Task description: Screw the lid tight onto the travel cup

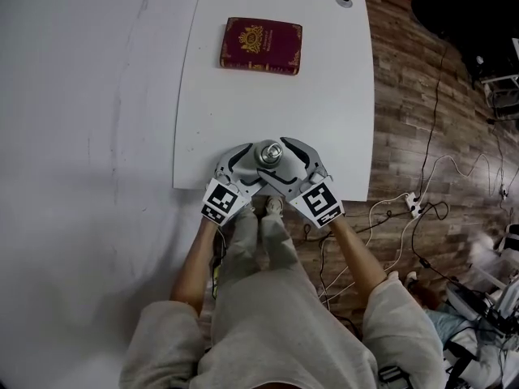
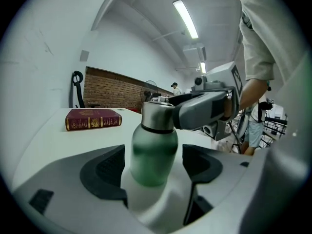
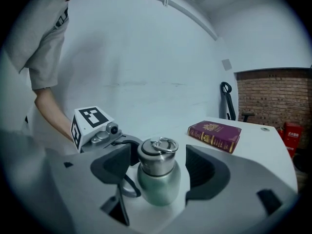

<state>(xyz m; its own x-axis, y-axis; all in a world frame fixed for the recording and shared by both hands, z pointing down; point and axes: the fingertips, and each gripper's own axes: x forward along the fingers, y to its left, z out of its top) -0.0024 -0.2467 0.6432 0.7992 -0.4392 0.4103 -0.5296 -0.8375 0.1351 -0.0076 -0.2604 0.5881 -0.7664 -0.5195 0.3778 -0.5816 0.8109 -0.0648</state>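
The travel cup (image 1: 270, 154), frosted green with a steel lid (image 3: 157, 157) that carries a ring, stands upright at the white table's (image 1: 324, 112) near edge. My left gripper (image 1: 243, 168) reaches in from the left at the level of the green body (image 2: 153, 155). Its pads (image 2: 109, 167) flank the body with a narrow gap on each side, so it is open. From the right, my right gripper (image 1: 296, 164) comes in higher, at lid level. Its jaws are also open, and its pads (image 3: 207, 169) stand off the lid on both sides.
A dark red book (image 1: 261, 45) lies flat at the table's far side, well beyond the cup. A small round disc (image 1: 345, 1) sits at the far right corner. Cables (image 1: 422, 201) trail over the wooden floor to the right. The person's legs are just below the table edge.
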